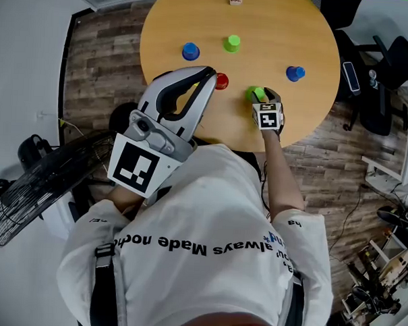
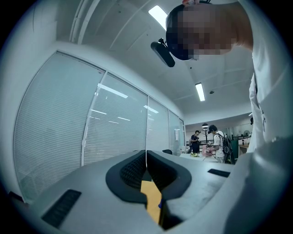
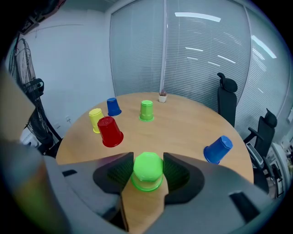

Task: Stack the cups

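A bright green cup (image 3: pixel 147 170) stands upside down near the front edge of the round wooden table (image 1: pixel 284 34), and my right gripper (image 3: pixel 147 164) is shut on it, a pad touching each side. In the head view that cup (image 1: pixel 257 94) shows just ahead of the right gripper (image 1: pixel 261 97). My left gripper (image 1: pixel 209 75) hovers over the table's near left edge, jaws shut with nothing between them, its tip close to the red cup (image 1: pixel 222 81). Other upside-down cups: red (image 3: pixel 110 131), yellow (image 3: pixel 95 119), blue (image 3: pixel 113 106), a second green (image 3: pixel 146 111). Another blue cup (image 3: pixel 218 149) leans at the right.
A small potted plant (image 3: pixel 162 97) sits at the table's far edge. Office chairs (image 3: pixel 227 98) stand behind the table on the right, and a floor fan (image 1: pixel 34 192) is on the left. In the left gripper view, people (image 2: pixel 215 144) stand far off in the room.
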Available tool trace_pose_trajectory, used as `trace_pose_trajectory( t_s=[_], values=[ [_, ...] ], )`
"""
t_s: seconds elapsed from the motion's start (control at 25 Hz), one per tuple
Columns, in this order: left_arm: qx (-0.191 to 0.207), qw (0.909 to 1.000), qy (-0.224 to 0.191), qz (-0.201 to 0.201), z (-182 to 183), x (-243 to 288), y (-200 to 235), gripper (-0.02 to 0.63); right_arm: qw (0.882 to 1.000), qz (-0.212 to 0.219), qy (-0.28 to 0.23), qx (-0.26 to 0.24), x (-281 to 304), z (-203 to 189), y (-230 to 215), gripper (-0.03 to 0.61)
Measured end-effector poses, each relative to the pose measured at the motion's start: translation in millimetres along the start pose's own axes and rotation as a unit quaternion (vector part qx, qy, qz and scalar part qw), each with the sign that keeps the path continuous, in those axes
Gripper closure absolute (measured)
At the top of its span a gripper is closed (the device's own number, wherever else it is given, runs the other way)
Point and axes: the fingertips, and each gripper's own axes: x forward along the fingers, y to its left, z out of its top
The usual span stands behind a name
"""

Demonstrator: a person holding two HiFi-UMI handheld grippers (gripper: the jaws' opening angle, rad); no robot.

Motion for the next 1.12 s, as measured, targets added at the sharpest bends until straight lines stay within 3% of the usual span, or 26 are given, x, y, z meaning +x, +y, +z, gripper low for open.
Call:
trace_pose_trajectory(
  t_s=[0.52,1.12],
  values=[
    [0.000,1.0000,-0.004,0.008,2.4,-7.9,4.3,0.586,1.000,0.003,0.011,0.001,4.4,-3.1,2.9,0.356],
    [0.003,0.9996,-0.007,0.027,6.8,-16.4,14.8,0.586,0.999,0.030,-0.008,-0.028,16.9,35.5,30.2,0.356]
  ],
)
